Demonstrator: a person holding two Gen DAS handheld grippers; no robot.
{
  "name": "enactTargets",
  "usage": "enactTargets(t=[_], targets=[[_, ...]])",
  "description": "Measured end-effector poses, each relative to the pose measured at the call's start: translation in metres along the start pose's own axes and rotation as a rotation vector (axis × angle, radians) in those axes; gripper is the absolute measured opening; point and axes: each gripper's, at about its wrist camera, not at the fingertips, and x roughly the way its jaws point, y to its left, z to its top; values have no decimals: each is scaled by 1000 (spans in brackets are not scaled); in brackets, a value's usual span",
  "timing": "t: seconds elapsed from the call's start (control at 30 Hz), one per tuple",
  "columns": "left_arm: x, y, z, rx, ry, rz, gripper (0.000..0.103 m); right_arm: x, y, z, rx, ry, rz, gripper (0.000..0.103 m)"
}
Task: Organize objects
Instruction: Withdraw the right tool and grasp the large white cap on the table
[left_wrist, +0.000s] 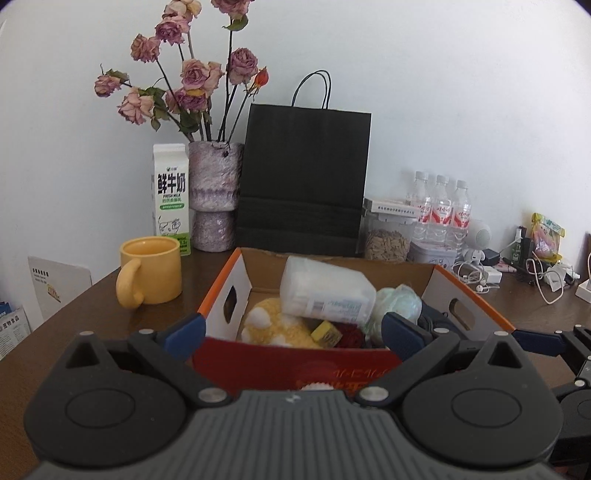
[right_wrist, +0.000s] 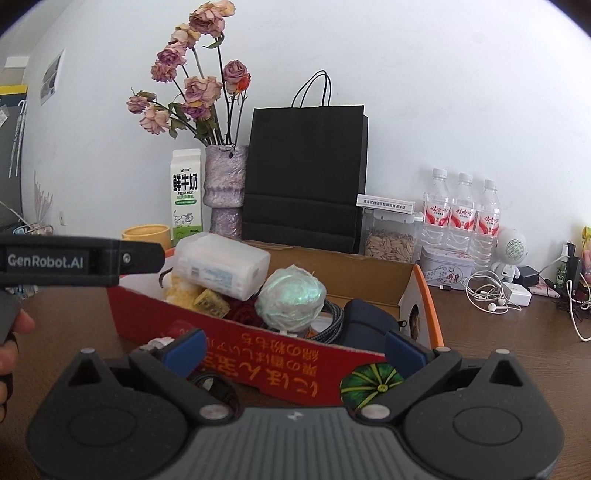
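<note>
I held my left tool (left_wrist: 291, 328) wide open and empty in front of the red box (left_wrist: 295, 365) on the worktop (left_wrist: 92, 306); my right tool (right_wrist: 293, 349) was wide open and empty too. The box held a clear tub (left_wrist: 327, 293), a yellow fluffy toy (left_wrist: 277, 326) and a shiny green ball (right_wrist: 291, 297); a yellow mug (left_wrist: 149, 271) stood just beside it.

"FRESH MILK" on carton (left_wrist: 171, 199); "GenRobot.AI" on left gripper (right_wrist: 140, 258)

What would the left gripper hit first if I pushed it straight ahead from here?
Most likely the red near wall of the cardboard box, which sits right between the open fingers of the left gripper. If it clears the wall, the yellow plush toy comes next, though depth is hard to judge.
</note>
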Motion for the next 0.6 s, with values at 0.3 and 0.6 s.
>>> enactTargets(t=[0.3,0.6], targets=[[-26,25,-14,-13,90,6,103,-29,25,-24,-1,94,88,101],[-53,52,-31,0,161,46,103,-29,45,-39,-43,206,133,79]])
